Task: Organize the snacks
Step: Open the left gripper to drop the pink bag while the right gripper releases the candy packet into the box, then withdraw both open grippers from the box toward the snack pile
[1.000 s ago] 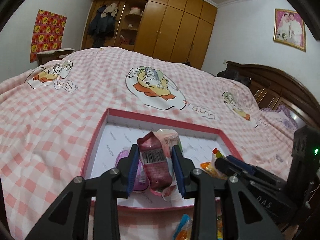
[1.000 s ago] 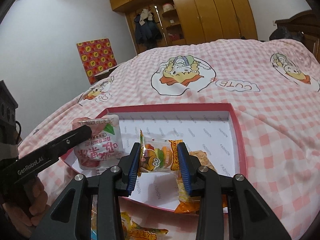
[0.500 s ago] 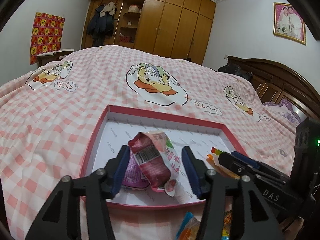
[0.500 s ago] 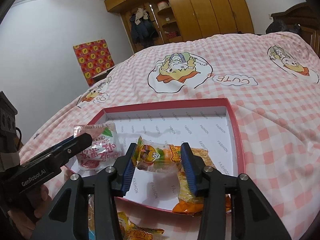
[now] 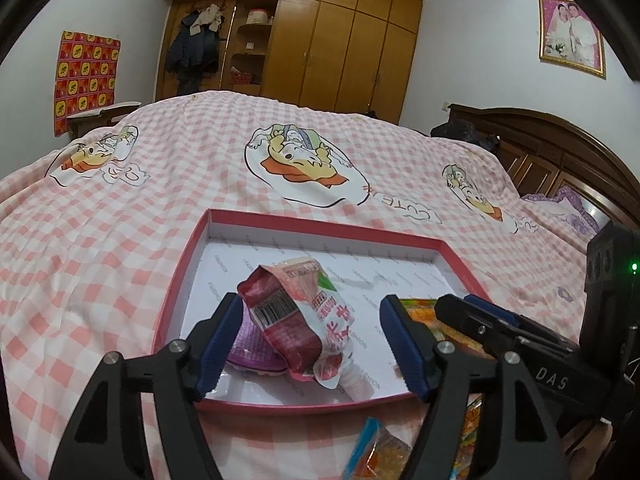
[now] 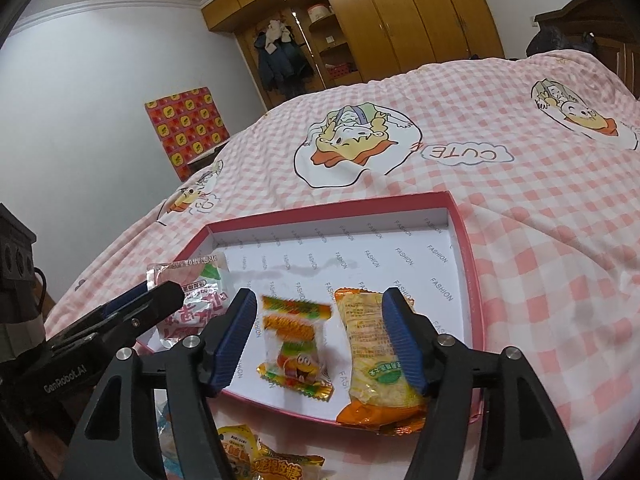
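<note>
A shallow red-rimmed box [image 5: 184,264] with a white floor lies on the pink checked bedspread; it also shows in the right wrist view [image 6: 464,240]. My left gripper [image 5: 310,342] is open over its near left corner. A red-and-white snack packet [image 5: 304,320] lies loose between its jaws, resting on a purple packet [image 5: 250,350]. My right gripper [image 6: 320,340] is open over the near right part. A small burger-print candy packet [image 6: 294,348] lies below it, blurred. An orange snack bag [image 6: 376,356] lies beside it.
More snack packets lie on the bedspread in front of the box: a blue-edged one [image 5: 378,454] and yellow ones [image 6: 256,458]. A wooden headboard [image 5: 560,160] stands at the right, wardrobes [image 5: 336,44] at the far end.
Both grippers have opened. The red-and-white packet dropped from the left jaws onto the purple packet. The burger candy dropped from the right jaws onto the box floor.
</note>
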